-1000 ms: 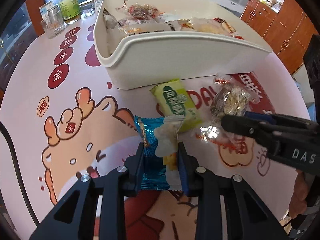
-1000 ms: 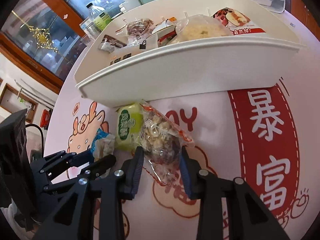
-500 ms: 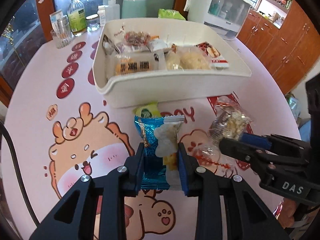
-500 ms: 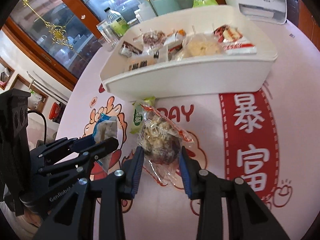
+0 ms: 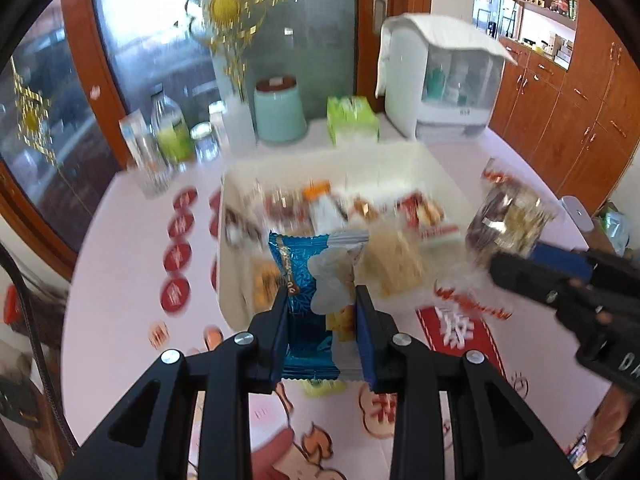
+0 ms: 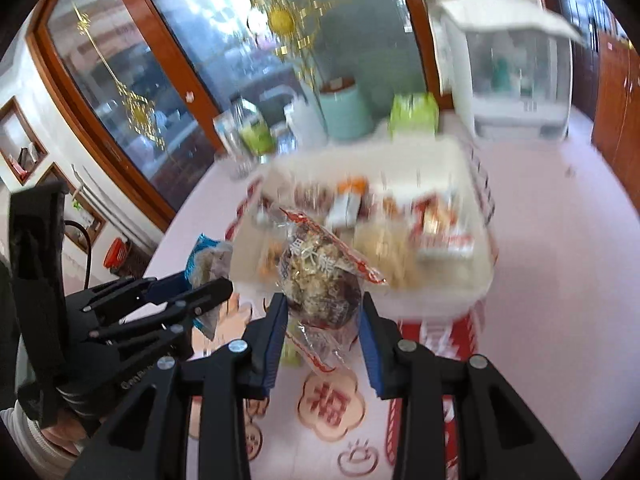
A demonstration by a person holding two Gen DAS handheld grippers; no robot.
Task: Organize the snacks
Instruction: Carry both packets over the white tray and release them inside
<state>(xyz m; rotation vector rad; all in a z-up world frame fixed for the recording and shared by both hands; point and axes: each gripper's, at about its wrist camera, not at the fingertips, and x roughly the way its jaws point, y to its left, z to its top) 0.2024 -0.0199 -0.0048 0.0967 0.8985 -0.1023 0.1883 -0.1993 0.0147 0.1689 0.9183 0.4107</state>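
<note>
A: What's in the white bin (image 5: 436, 168)?

B: Wrapped snacks, packed loosely – an orange-and-white packet (image 5: 320, 204), a red-and-white pack (image 5: 424, 216), a pale crumbly-looking bag (image 5: 394, 256) near the front. It's all smeared by motion blur, so I can't count them or read any label.

A: And the 2 grippers?

B: The left gripper (image 5: 322, 314) has its fingers closed tight on a blue foil snack (image 5: 300, 280), held up in the air just in front of the bin's near wall. The right gripper (image 6: 322, 318) is clamped on a clear bag of mixed nuts (image 6: 320, 276), also off the counter (image 6: 560, 280), in front of the bin.

A: Anything left on the counter?

B: A green packet (image 5: 322, 386) – only a sliver shows beneath the blue snack, the rest is hidden behind it.

A: Behind the bin?

B: A mint canister (image 5: 280, 110), a green tissue pack (image 5: 352, 118), a bottle with a green label (image 5: 170, 128), some glass jars, and a white cabinet with a clear front (image 5: 444, 88). What's in the cabinet is too blurred to tell. A hand shows only at the frame edge in the right wrist view.
</note>
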